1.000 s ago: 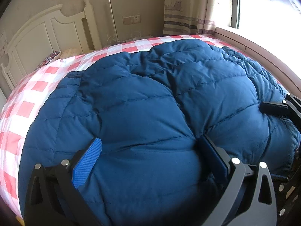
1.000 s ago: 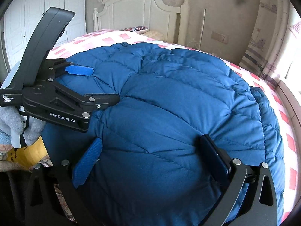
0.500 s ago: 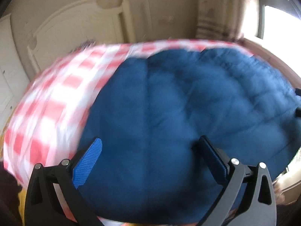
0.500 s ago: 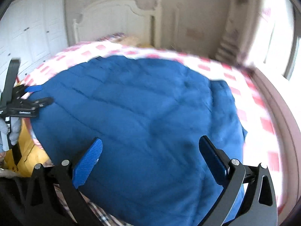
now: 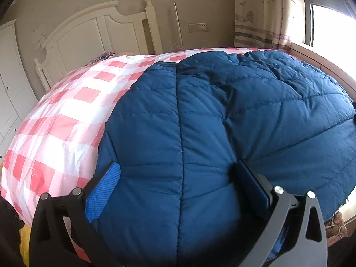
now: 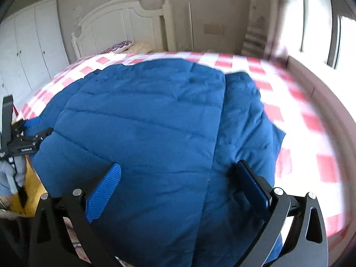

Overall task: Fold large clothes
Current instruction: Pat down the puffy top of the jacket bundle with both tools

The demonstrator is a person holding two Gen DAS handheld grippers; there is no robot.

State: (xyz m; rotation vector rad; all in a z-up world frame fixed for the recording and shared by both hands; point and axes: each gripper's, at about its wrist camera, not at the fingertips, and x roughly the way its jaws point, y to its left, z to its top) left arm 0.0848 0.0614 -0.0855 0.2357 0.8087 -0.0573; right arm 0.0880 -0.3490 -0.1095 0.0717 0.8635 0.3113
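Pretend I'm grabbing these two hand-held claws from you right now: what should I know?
Left gripper: open, holding nothing, just above the near edge of the blue down jacket.
Right gripper: open, also empty, over the same jacket.
The jacket lies spread on the red-checked bed sheet, one side panel apparently folded over the middle.
Left to do: probably fold it again into a compact bundle.
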